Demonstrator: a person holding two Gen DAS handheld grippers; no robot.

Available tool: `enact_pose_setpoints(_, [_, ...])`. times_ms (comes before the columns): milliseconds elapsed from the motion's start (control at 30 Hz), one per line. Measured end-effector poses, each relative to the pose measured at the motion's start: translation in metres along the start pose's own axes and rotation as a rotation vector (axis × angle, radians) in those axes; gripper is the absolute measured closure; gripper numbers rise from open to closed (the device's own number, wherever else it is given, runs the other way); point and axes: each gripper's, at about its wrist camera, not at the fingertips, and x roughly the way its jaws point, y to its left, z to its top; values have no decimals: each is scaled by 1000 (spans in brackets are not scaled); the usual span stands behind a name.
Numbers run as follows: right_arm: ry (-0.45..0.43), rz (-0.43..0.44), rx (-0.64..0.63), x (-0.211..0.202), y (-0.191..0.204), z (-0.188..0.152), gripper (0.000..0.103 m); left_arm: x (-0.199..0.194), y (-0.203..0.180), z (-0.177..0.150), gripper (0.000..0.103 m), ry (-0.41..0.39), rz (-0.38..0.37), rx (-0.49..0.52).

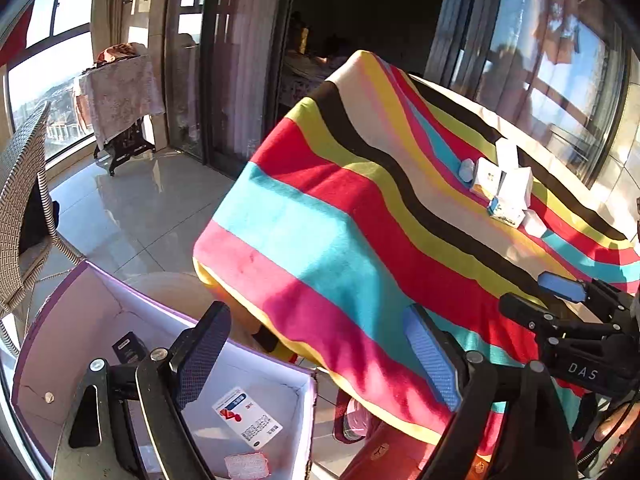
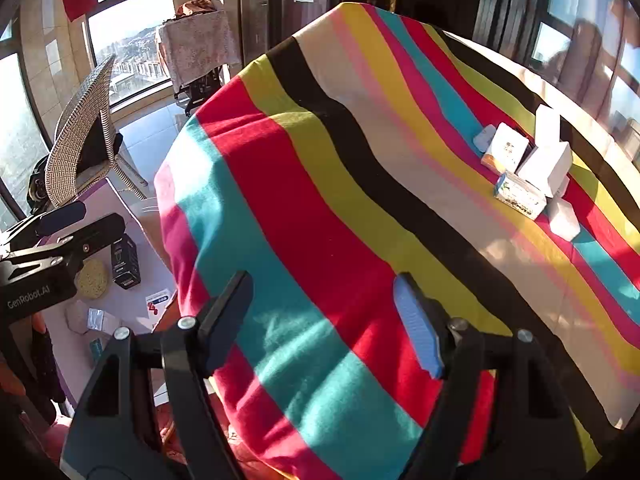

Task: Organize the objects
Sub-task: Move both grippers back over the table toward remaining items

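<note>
The left gripper (image 1: pixel 316 356) hangs with its jaws spread wide and nothing between them, one finger over the open box (image 1: pixel 168 364) and the other over the near edge of the table. The right gripper (image 2: pixel 324 320) is likewise spread and empty, poised above the striped cloth (image 2: pixel 320 208) that covers the table (image 2: pixel 552 92).

The box sits on the floor just beside the table's near corner. Inside it lie a white packet with a red mark (image 1: pixel 247 422), a small dark carton (image 2: pixel 125 261), a pale round pad (image 2: pixel 93 279) and a few other small packets too blurred to tell apart.

Far across the table from the box, a cluster of small white cartons (image 2: pixel 528 168) rests on the cloth, touching one another, some upright and some lying flat.

Beyond the box stands a woven chair (image 2: pixel 80 140), and further off a small stand draped in pale cloth (image 2: pixel 196 46) against the windows.
</note>
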Motion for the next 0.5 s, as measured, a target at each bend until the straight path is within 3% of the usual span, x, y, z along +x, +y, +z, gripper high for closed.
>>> enact_pose_setpoints(100, [27,-72,138,7,-67,-5,26,43,-67,18,14,97,-119,89])
enact_pose_setpoints(167, [40,-98,214,15,-106,-8,26,72,-102,27,14,123,-151,129])
enact_pose_setpoints(333, [75,-166,362,43,-184,-14,26,135,-160,43,14,194,-128,198])
enact_pose_setpoints(500, [113,-196,390,81,-232,7,26,152,-181,43,13,157,-76,296])
